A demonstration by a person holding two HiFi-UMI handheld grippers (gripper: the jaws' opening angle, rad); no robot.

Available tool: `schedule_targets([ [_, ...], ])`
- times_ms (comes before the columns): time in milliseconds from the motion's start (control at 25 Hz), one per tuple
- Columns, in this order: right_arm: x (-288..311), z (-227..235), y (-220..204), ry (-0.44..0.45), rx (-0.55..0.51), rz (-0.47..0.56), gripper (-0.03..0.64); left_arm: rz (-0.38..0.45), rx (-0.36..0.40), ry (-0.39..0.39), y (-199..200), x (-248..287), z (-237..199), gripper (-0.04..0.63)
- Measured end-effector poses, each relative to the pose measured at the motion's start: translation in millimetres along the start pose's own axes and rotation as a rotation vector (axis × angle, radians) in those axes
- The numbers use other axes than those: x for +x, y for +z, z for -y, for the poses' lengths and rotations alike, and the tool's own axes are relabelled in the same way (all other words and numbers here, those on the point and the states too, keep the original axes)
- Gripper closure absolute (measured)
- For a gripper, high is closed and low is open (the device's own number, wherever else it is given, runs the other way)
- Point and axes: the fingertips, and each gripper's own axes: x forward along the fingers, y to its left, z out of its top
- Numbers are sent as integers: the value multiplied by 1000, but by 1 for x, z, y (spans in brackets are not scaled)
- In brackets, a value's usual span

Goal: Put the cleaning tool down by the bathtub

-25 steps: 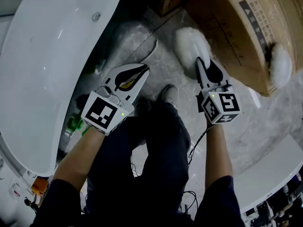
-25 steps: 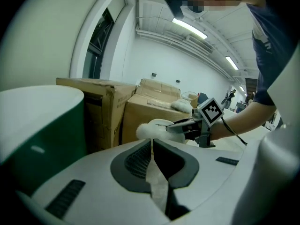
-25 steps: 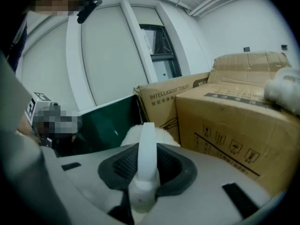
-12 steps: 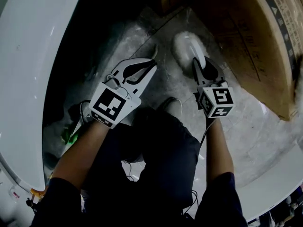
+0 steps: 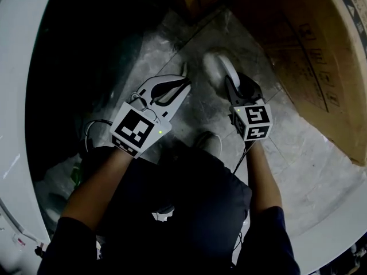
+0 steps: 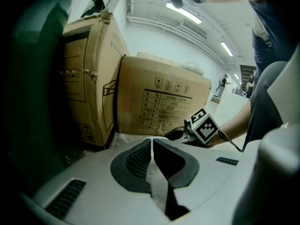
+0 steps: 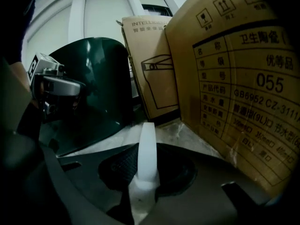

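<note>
Nearest the camera are the person's dark trouser legs and one shoe (image 5: 211,142) on the grey floor (image 5: 298,159); just beyond, the left gripper (image 5: 184,85) hangs with its jaws closed together on nothing. Beside it, the right gripper (image 5: 230,86) is clamped on the white handle of the cleaning tool (image 5: 219,66), whose pale fluffy head points away over the floor, between the bathtub (image 5: 14,96) at the left and the cardboard box (image 5: 298,44) at the right.

The step in hand looks like the set-down itself; the next move calls for resting the head on the floor by the tub, then parting the right jaws. Whether the head touches the floor already, I cannot tell, as it is blurred; the tub's foot lies in deep shadow, and the box is cut off by the frame.
</note>
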Motion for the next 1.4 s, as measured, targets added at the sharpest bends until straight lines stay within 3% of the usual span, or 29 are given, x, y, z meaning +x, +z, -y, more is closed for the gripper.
schedule_targets([
  [360,32,2,-44,-3,-49,-69,520,-35,40,-7,-20,19,-10,554],
  [1160,46,-5,-84,-49,-219,-135,515,-76,81,-29,-33,29,-8,554],
  [1400,43,-7,-86,-60,-213,-150,511,-67,93,-40,-31,26,-3,554],
])
